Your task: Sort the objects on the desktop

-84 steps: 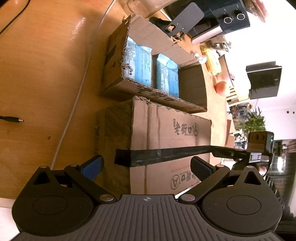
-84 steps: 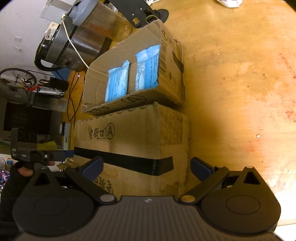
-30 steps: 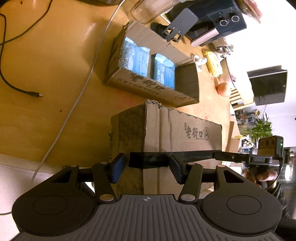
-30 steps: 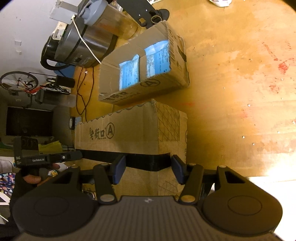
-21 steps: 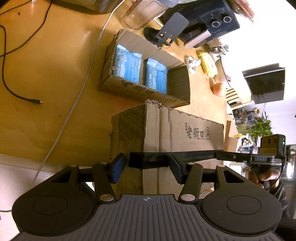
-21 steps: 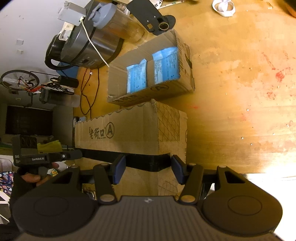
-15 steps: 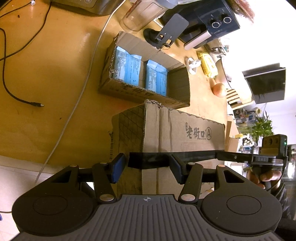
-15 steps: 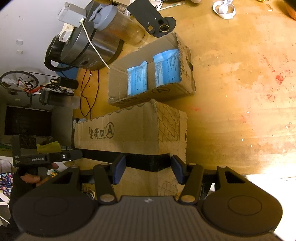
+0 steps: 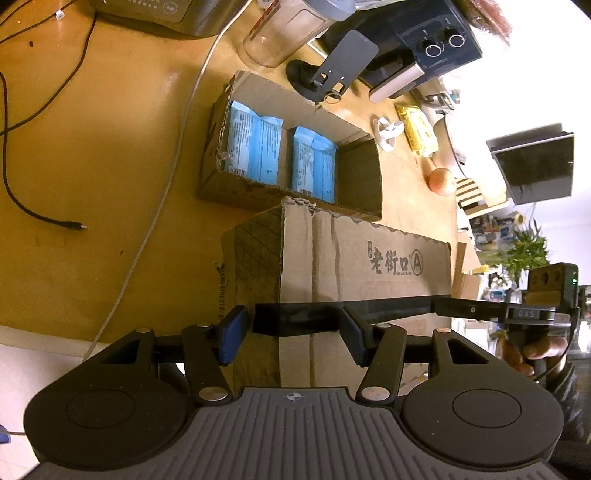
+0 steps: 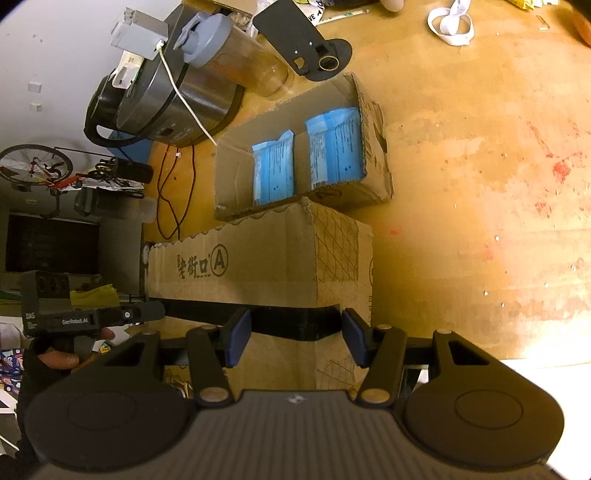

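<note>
Gripping taped box [image 9: 362, 258] at opposite ends: left gripper [image 9: 293, 334] jaws closed on one corner across black tape band, right gripper [image 10: 295, 338] jaws closed on other end [image 10: 258, 266]. Box long axis runs between two grippers, both equally near; appears lifted clear of table [image 10: 480, 184], judging by its overlap of things behind. Straight beyond jaws: open box [image 9: 354, 170] holding two blue packs [image 9: 255, 144], likely in path if carried forward. Farther out: cooker [image 10: 166, 107], jar [image 9: 288, 33], phone stand [image 9: 332, 74]. Left of left jaws: loose cable [image 9: 22, 199].
</note>
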{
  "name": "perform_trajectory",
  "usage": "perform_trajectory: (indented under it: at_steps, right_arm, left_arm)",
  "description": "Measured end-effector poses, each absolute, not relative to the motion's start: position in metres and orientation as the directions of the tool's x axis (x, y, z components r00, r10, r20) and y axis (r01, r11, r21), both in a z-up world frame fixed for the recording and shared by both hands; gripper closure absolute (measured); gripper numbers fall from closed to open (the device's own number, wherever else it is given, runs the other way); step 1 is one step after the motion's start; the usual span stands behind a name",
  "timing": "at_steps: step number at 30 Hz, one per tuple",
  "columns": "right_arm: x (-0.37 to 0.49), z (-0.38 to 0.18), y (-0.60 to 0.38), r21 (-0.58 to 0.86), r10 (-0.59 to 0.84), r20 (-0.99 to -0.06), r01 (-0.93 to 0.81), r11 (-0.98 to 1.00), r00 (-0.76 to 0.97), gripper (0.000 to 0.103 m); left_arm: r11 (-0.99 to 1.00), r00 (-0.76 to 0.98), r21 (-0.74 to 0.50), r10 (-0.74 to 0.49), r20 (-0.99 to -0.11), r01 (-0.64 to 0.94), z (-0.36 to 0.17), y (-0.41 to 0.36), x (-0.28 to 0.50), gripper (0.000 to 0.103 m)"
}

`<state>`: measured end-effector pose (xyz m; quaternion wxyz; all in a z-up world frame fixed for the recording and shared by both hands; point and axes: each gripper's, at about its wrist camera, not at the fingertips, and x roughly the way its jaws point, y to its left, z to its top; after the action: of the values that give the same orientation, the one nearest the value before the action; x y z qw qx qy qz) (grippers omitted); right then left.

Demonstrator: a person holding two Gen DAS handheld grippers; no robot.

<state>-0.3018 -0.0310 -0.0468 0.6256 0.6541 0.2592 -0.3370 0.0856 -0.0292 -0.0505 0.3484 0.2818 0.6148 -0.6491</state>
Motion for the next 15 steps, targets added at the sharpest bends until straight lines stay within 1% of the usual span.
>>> perform_trajectory:
  at_steps: [15]
  right_arm:
    - [-0.300, -0.037, -0.066, 0.640, -0.108, -0.767, 0.765, -0.069, 0.632, 0.052]
  left_arm:
    - [-0.004, -0.597, -0.602, -0.138, -0.790, 0.798, -0.040, -0.060, 0.088, 0.050]
